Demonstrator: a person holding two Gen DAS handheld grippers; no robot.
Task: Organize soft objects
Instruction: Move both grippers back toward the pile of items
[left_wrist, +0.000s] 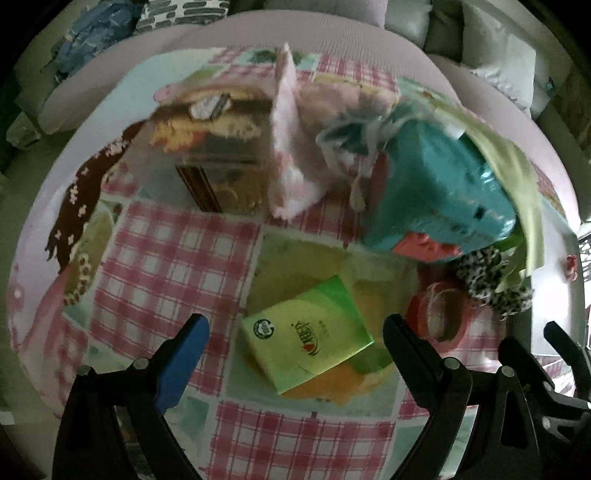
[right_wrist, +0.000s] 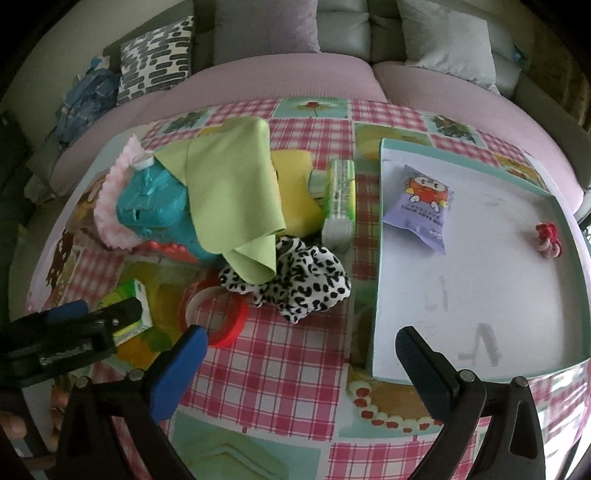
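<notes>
The green tissue pack (left_wrist: 308, 334) lay flat on the checked worktop (left_wrist: 177, 266), directly ahead of the left hand-held gripper (left_wrist: 295, 328), whose jaws stood spread wide and empty on either side of it. The pack appeared light and compressible, with a slick film wrap; a grasp across its short sides, with moderate closure, was judged least likely to slip or crush it. Just to its right lay a red tape ring (left_wrist: 445, 317), rigid and probably not part of the soft set. The right hand-held gripper (right_wrist: 301, 343) was likewise spread and empty, poised over bare worktop between the ring and the white tray (right_wrist: 480, 295). Beyond it, the leopard-print cloth (right_wrist: 295, 284) sat bunched and limp; it would probably drape when lifted, so a pinch on a raised fold was advised. The green cloth (right_wrist: 229, 184) hung over a teal packet (right_wrist: 155, 206) and should be taken at a free edge. Further back stood a yellow sponge (right_wrist: 295, 184) and a second tissue pack (right_wrist: 340, 192). In the tray, a purple wipes sachet (right_wrist: 421, 206) and a small red knot (right_wrist: 548, 238) rested well apart.
</notes>
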